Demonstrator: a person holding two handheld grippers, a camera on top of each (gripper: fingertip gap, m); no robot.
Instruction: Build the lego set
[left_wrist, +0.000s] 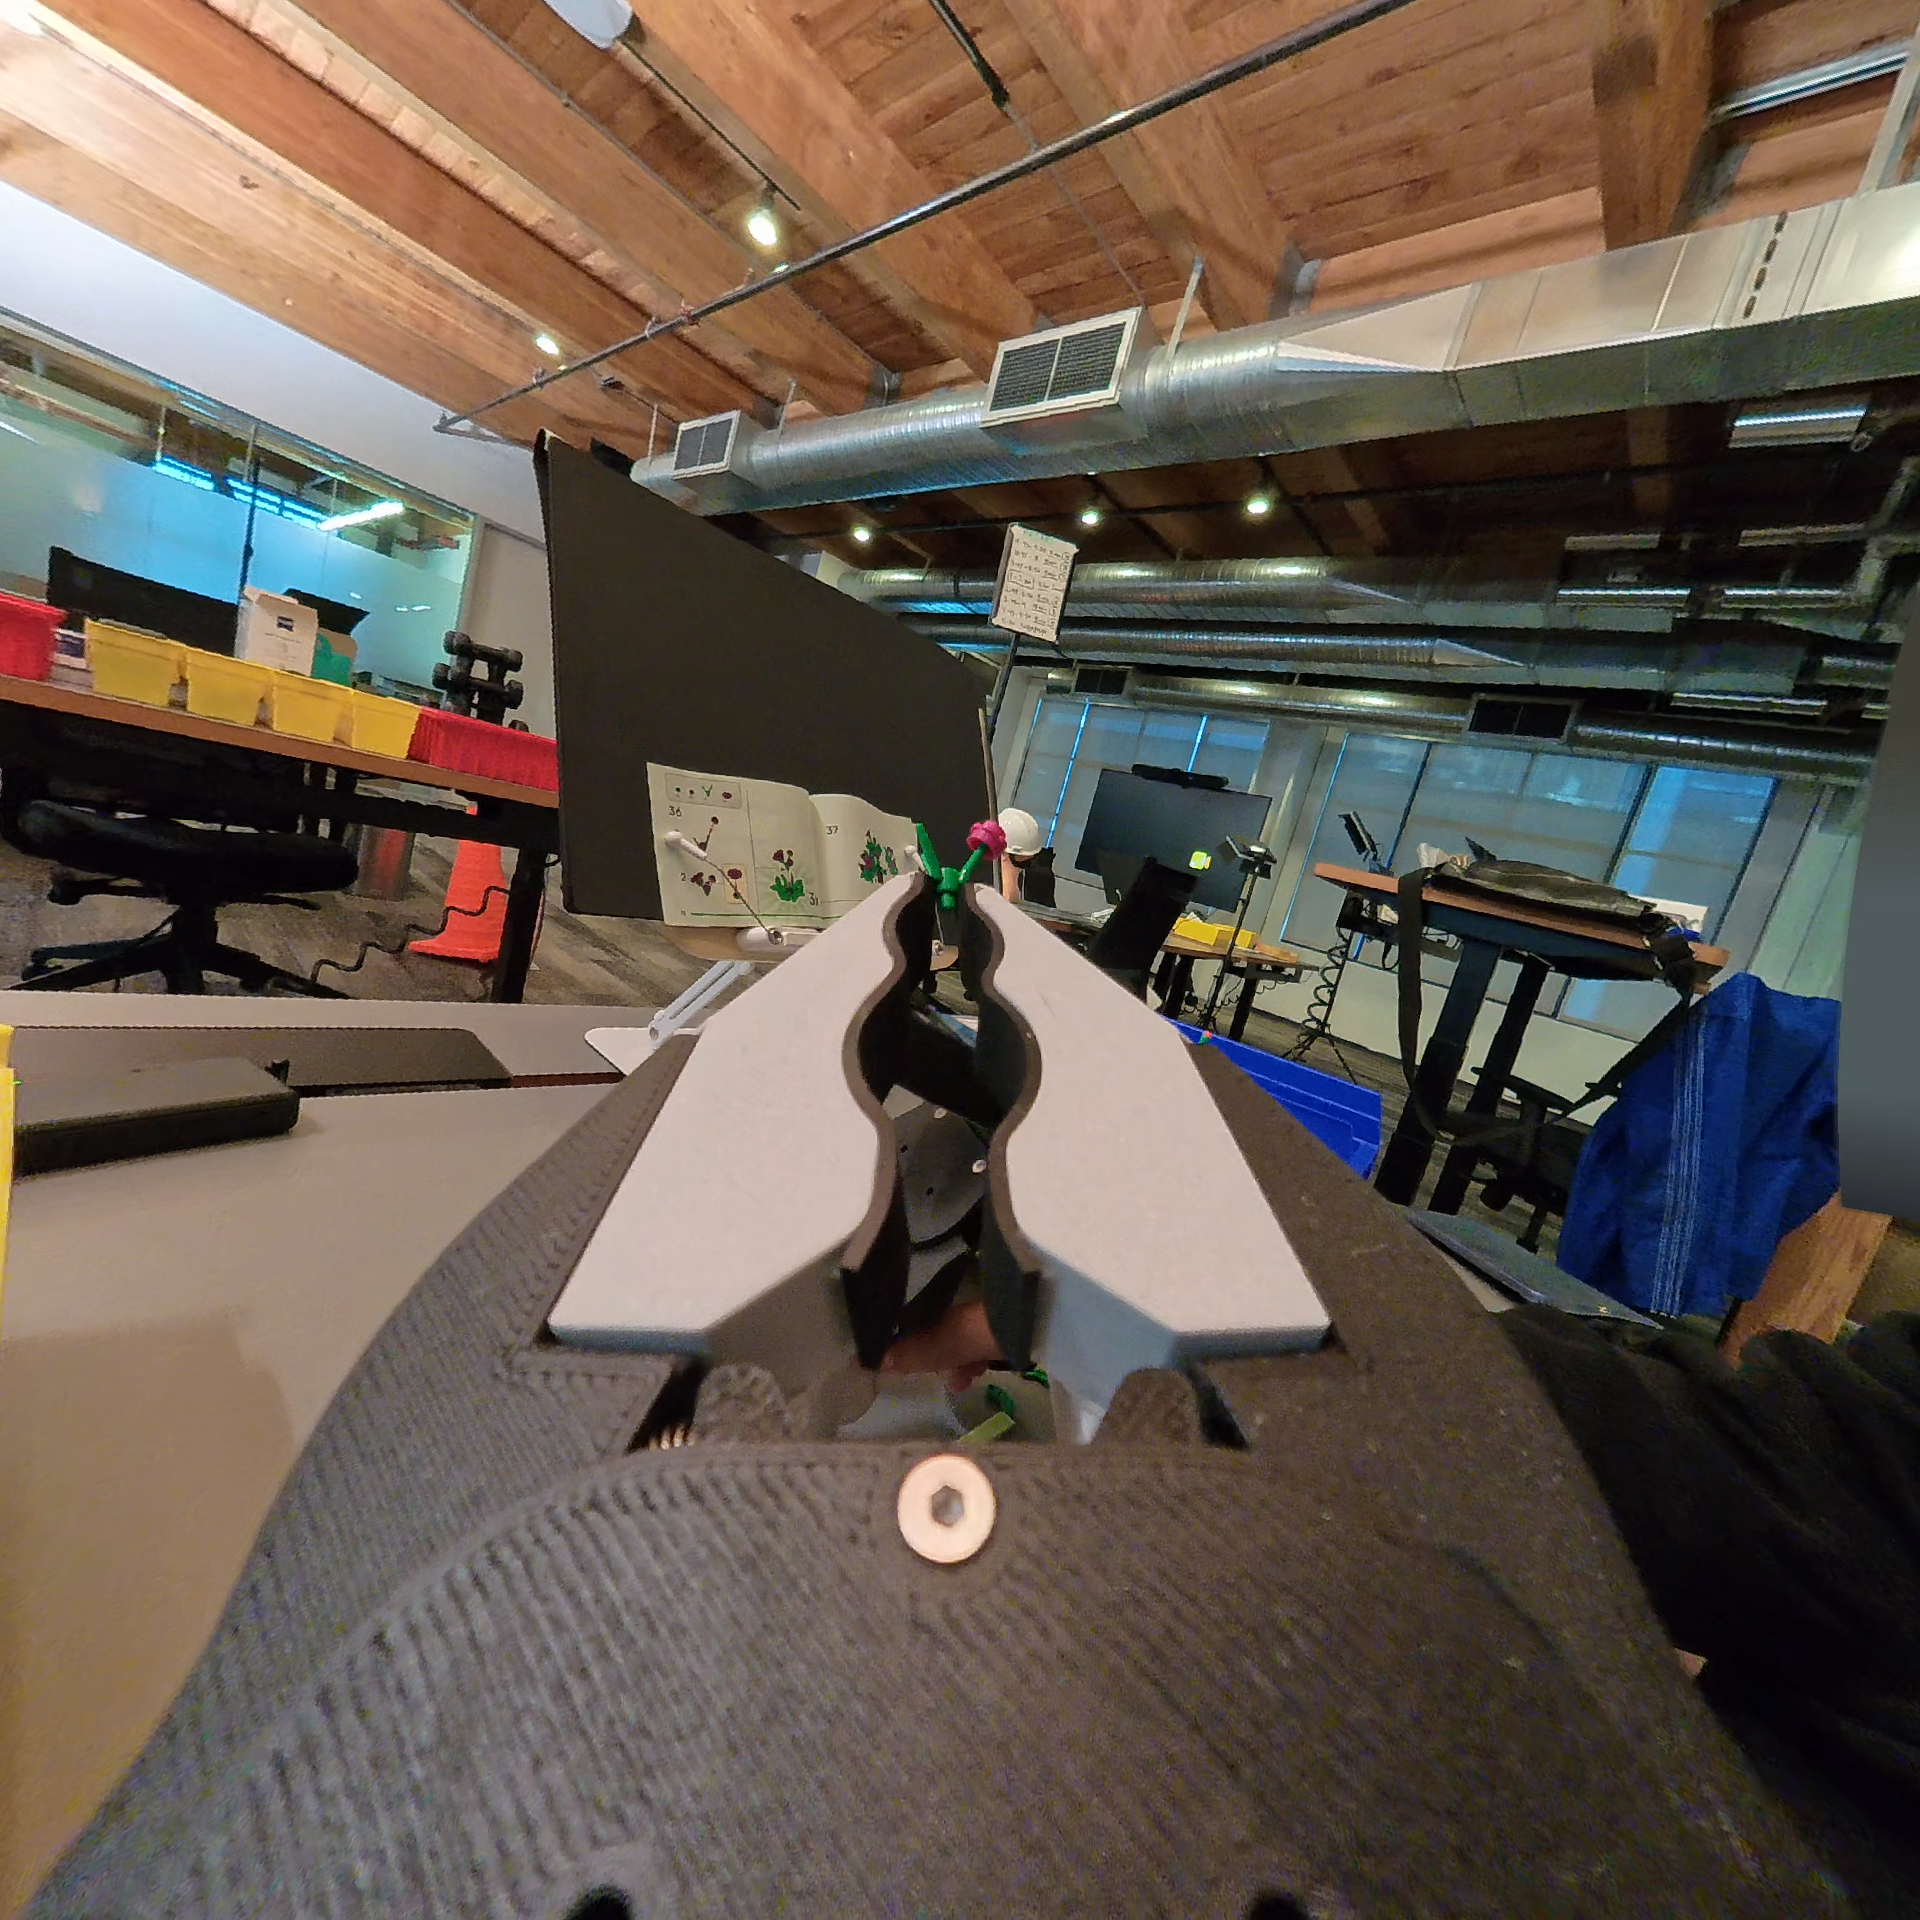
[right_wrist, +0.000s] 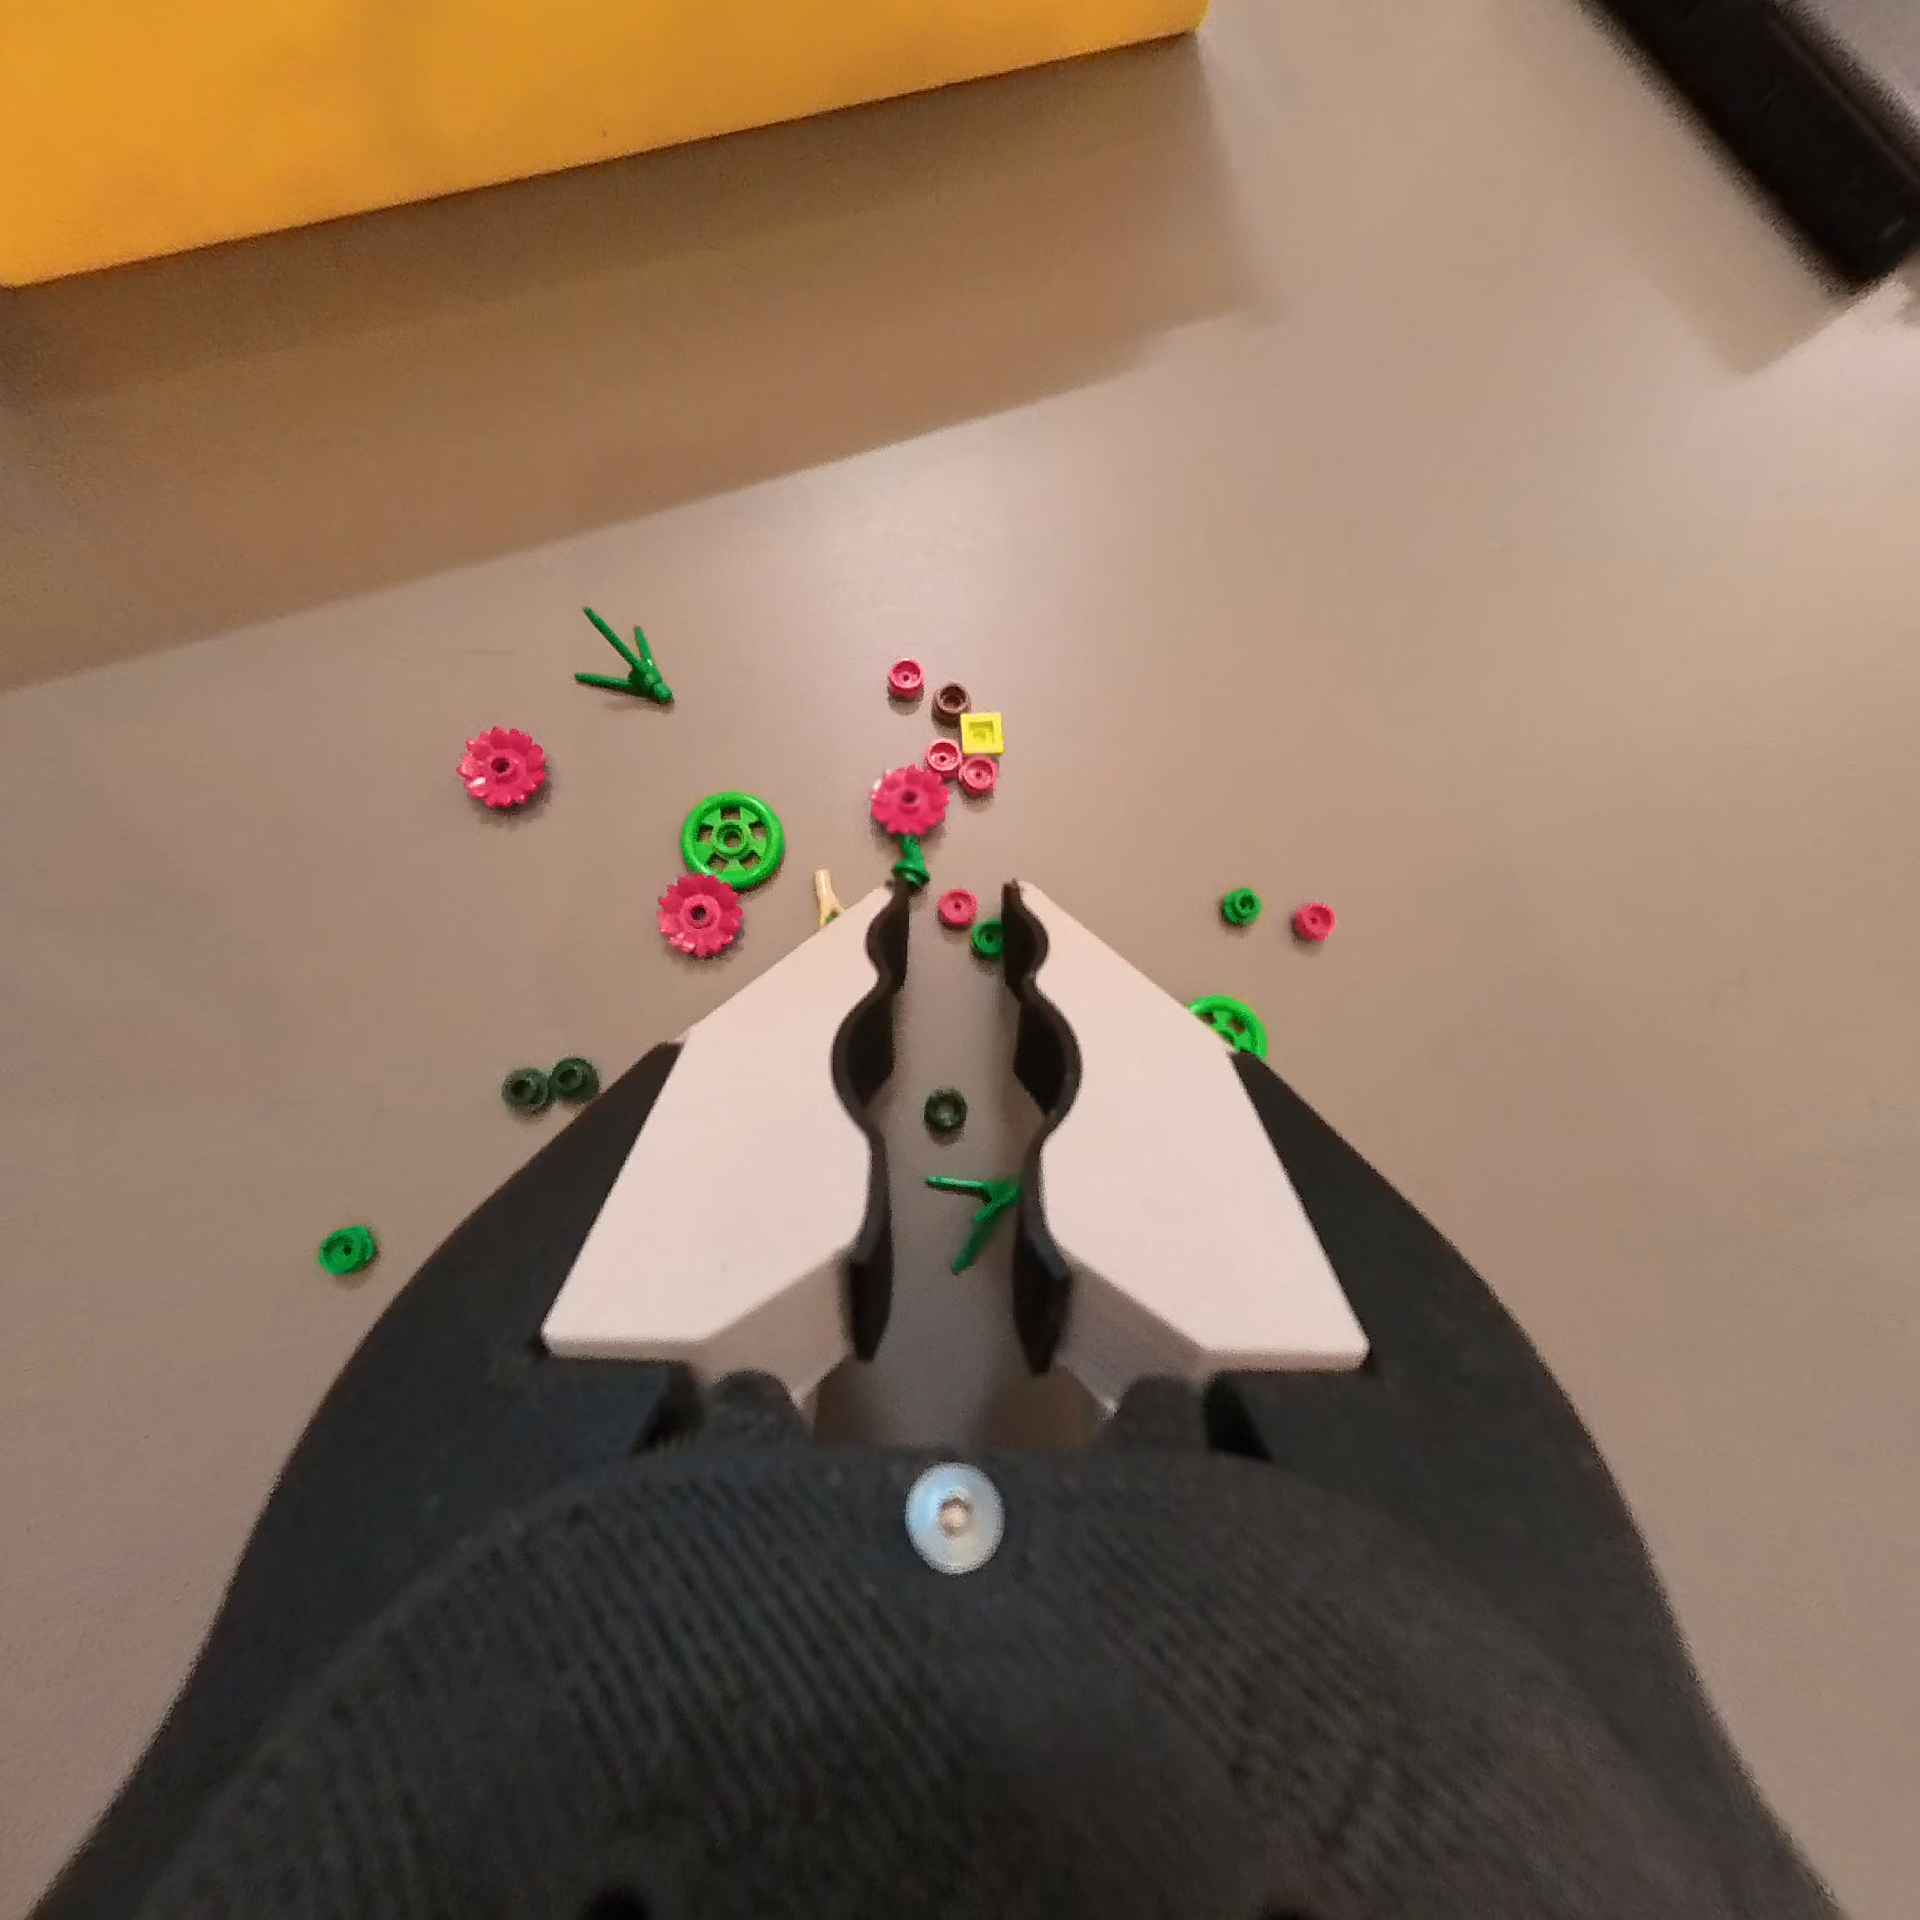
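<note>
The left hand-held gripper (left_wrist: 948, 896) was clamped on a green flower stem (left_wrist: 948, 881) topped by a magenta bud (left_wrist: 985, 834), raised before the instruction booklet (left_wrist: 781, 858). The right hand-held gripper (right_wrist: 956, 896), fingers apart, hovered over loose pieces including a magenta flower (right_wrist: 908, 801) on the counter (right_wrist: 1455, 727).

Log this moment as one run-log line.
left tongs: shut on flower stem | right tongs: open, empty, above loose pieces on table
</note>
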